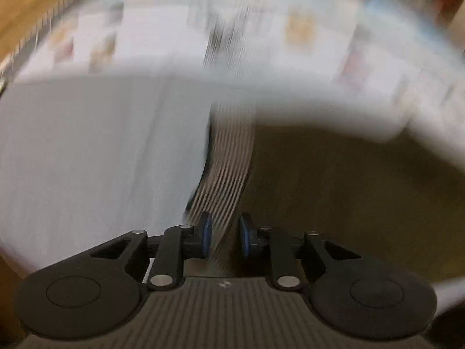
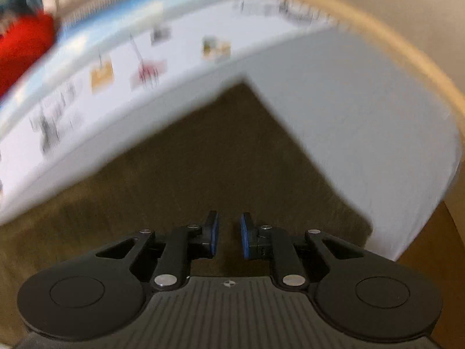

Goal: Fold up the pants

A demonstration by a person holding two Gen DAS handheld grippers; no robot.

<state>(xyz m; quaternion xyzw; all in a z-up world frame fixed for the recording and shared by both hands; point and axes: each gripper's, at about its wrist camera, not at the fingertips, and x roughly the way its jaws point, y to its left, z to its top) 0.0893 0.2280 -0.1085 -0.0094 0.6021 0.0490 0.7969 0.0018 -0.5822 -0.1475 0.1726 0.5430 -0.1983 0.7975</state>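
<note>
Pants (image 1: 229,151): grey striped cloth, seen only in the left wrist view. It shows as a narrow band running from the bed's (image 1: 87,145) top edge down past the bed's side to the left gripper (image 1: 223,235). The rest of the garment is blurred or out of view.
Long axis: the band runs straight away from the left gripper toward the bed, roughly in line with the fingers.
Left gripper: jaws a narrow way apart, with the striped band passing through the gap and lying against the left-hand pad (image 1: 205,234). Whether the cloth is truly pinched cannot be told from this view.
Right gripper (image 2: 229,235): jaws a narrow way apart, with nothing between them. It hangs over the floor (image 2: 218,160) just off a corner of the bed. No pants show in its view.
Nearer hand: the left, which is at the cloth. The right is well apart from any visible part of it.
Bed: white sides with a printed cover on top, much blurred. A red item (image 2: 23,43) lies on the far part of the bed and cannot be identified.
Floor: brown carpet beside the bed, under both grippers.
Step, judged: an early one, with the pants drawn off or along the bed and no fold yet visible.
Next move, judged: it turns on the band's line from the left gripper to the bed. The right gripper would have to cross to the left's side to take a second hold.
Risk, judged: the cloth may slip from the left gap if it is not clamped.
</note>
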